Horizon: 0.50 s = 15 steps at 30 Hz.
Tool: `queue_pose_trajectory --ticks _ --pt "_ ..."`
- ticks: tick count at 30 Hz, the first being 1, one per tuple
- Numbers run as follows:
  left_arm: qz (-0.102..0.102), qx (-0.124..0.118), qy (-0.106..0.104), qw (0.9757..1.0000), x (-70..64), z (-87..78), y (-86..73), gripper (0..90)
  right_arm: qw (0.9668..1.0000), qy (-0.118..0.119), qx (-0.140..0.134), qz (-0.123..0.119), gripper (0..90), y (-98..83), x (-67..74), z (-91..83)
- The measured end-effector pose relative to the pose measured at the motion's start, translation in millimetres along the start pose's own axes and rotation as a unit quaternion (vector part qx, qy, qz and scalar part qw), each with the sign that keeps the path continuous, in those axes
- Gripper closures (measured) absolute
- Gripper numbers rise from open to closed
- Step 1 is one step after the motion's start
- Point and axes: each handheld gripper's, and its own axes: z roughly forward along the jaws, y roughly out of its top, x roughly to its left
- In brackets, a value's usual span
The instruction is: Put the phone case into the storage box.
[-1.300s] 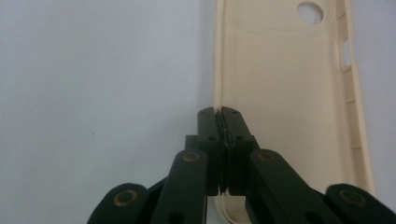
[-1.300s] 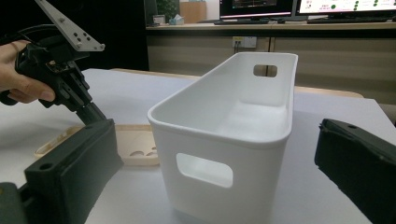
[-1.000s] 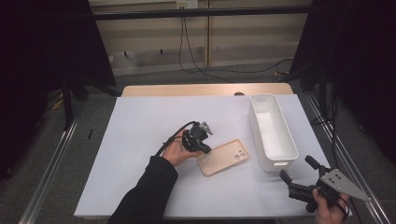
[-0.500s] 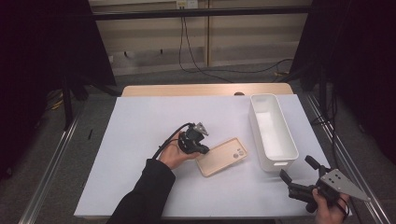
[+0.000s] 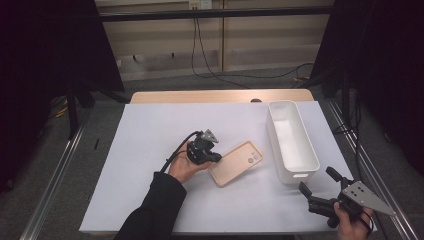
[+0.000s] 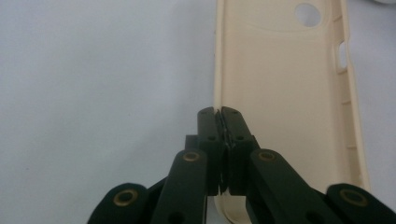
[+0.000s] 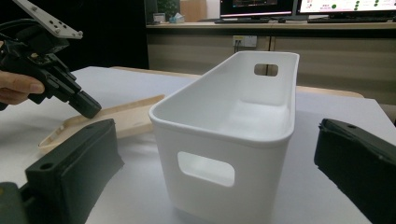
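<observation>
Mid-table, the left gripper (image 5: 212,158) has its jaws pinched on the near edge of the beige phone case (image 5: 236,162), which has slid a little toward the white bin (image 5: 292,141) since a second ago. Likely dragging it binward; case still flat on the table. Right gripper (image 5: 320,186) waits, jaws wide, nothing held.

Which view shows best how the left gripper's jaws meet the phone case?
The left gripper view: the left gripper is shut on the side wall of the phone case. The high view shows the case whole but small; the right gripper view shows it edge-on beside the white bin.
</observation>
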Motion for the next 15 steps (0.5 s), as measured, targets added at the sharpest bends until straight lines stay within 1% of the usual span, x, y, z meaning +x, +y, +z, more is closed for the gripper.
queue_pose_trajectory --ticks 2,4,5,6,7,8,9,10,11,13,15 --pt "0.001 -0.012 0.003 0.9999 -1.3 -2.3 -1.1 87.9 1.0000 0.000 0.000 0.000 0.0 0.0 0.1 0.0" --pt "0.008 -0.017 0.001 0.9998 -2.5 -4.8 -1.3 87.9 1.0000 0.000 0.001 0.001 0.0 0.0 0.3 0.0" --pt "0.006 -0.026 0.008 0.9996 -4.3 -6.4 -1.4 87.8 1.0000 -0.001 0.001 0.001 0.0 0.0 0.2 0.0" --pt "0.006 -0.026 0.008 0.9996 -4.3 -6.4 -1.4 87.8 1.0000 -0.001 0.001 0.000 0.0 0.0 0.1 0.0" --pt "0.010 -0.038 0.014 0.9991 -6.0 -9.3 -1.2 87.8 1.0000 -0.001 0.000 0.000 0.0 0.0 0.1 0.0" --pt "0.009 -0.045 0.014 0.9989 -7.2 -10.7 -1.3 87.8 1.0000 -0.002 0.000 0.000 0.0 0.0 0.0 -0.1" --pt "0.009 -0.045 0.014 0.9989 -7.2 -10.7 -1.3 87.9 1.0000 -0.002 0.000 0.000 0.0 0.0 0.0 -0.1" --pt "0.011 -0.052 0.018 0.9984 -8.2 -12.3 -1.3 87.8 1.0000 -0.002 0.000 0.001 0.0 0.0 -0.2 -0.1" --pt "0.015 -0.066 0.022 0.9975 -10.2 -15.3 -1.7 87.8 1.0000 -0.002 0.000 0.001 0.0 0.0 -0.1 -0.1" --pt "0.011 -0.081 0.024 0.9964 -11.7 -16.9 -2.7 87.8 1.0000 -0.002 -0.001 0.001 0.0 0.1 0.0 -0.2" --pt "0.011 -0.086 0.027 0.9959 -12.0 -17.8 -3.3 87.8 1.0000 -0.002 -0.001 0.001 0.0 0.1 0.0 -0.2"
